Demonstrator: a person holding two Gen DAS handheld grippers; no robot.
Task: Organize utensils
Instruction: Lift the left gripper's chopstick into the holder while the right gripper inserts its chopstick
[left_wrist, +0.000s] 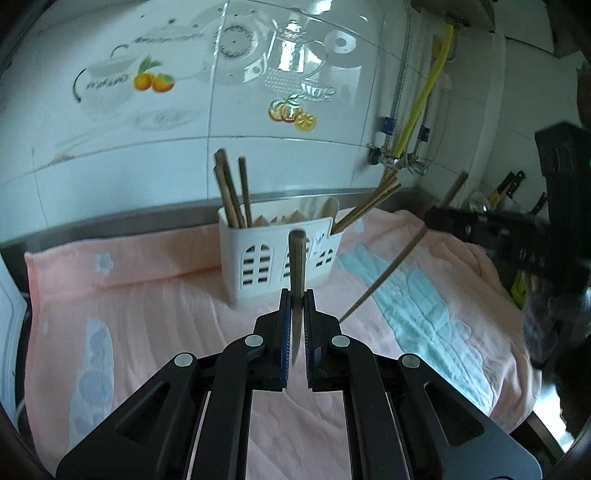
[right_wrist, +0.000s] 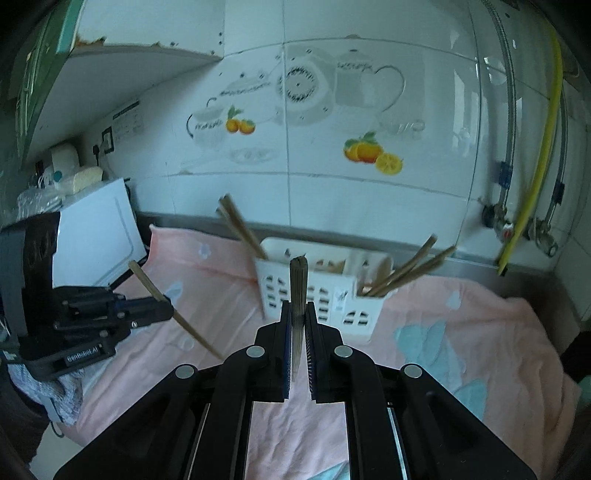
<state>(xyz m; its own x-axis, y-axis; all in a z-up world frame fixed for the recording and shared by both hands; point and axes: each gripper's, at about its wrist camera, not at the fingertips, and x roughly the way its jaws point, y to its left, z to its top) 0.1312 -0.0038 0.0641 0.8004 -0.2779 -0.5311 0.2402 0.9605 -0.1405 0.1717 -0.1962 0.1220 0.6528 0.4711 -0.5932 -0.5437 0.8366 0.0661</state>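
Observation:
A white plastic utensil holder (left_wrist: 280, 258) stands on the pink towel (left_wrist: 147, 314), with several chopsticks leaning out of its left (left_wrist: 231, 195) and right (left_wrist: 369, 206) ends. My left gripper (left_wrist: 296, 299) is shut on a chopstick (left_wrist: 296, 266) pointing up toward the holder. My right gripper (right_wrist: 297, 312) is shut on another chopstick (right_wrist: 298, 284), just in front of the holder (right_wrist: 317, 291). The right gripper also shows in the left wrist view (left_wrist: 480, 229) with its chopstick (left_wrist: 388, 273); the left gripper shows in the right wrist view (right_wrist: 147, 306) with its chopstick (right_wrist: 173, 310).
A tiled wall (left_wrist: 258, 110) with fruit decals stands behind the holder. Pipes and a yellow hose (left_wrist: 424, 99) hang at the right. A white appliance (right_wrist: 96, 229) stands at the towel's left edge. A metal counter rim (right_wrist: 461, 258) runs along the wall.

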